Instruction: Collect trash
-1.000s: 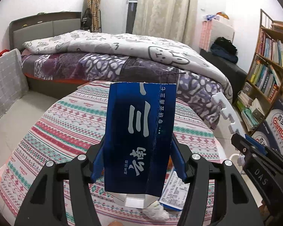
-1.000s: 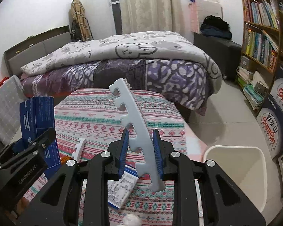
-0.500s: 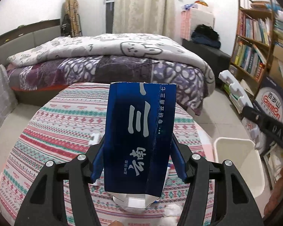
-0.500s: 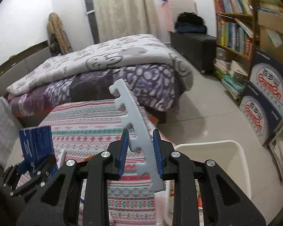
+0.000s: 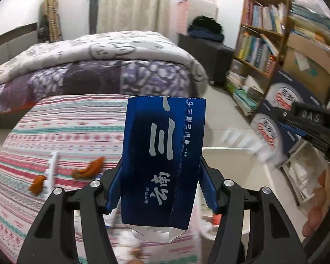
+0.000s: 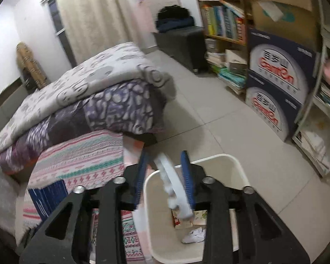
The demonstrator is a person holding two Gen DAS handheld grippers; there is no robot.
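Observation:
My left gripper [image 5: 162, 187] is shut on a tall dark blue carton [image 5: 162, 156] with white characters, held upright above the striped table [image 5: 61, 127]. My right gripper [image 6: 165, 176] is open above the white trash bin [image 6: 211, 160]. A white notched foam strip [image 6: 176, 187] hangs blurred between its blue pads, tilting down into the bin; I cannot tell whether it still touches a pad. The bin also shows in the left wrist view [image 5: 231, 160], right of the table, with the blurred strip [image 5: 242, 140] above it. The blue carton shows in the right wrist view [image 6: 48, 198].
On the table lie orange peels [image 5: 88, 169], a white foam strip [image 5: 50, 171] and papers near the front edge. The bin holds a wrapper [image 6: 180, 220] and a tissue [image 6: 193, 235]. A bed [image 5: 88, 66], bookshelf [image 5: 264, 44] and stacked boxes [image 6: 277, 83] surround the tiled floor.
My right gripper moved right over the bin and opened; the foam strip is tipping down. My left gripper, still holding the carton, swung right toward the bin.

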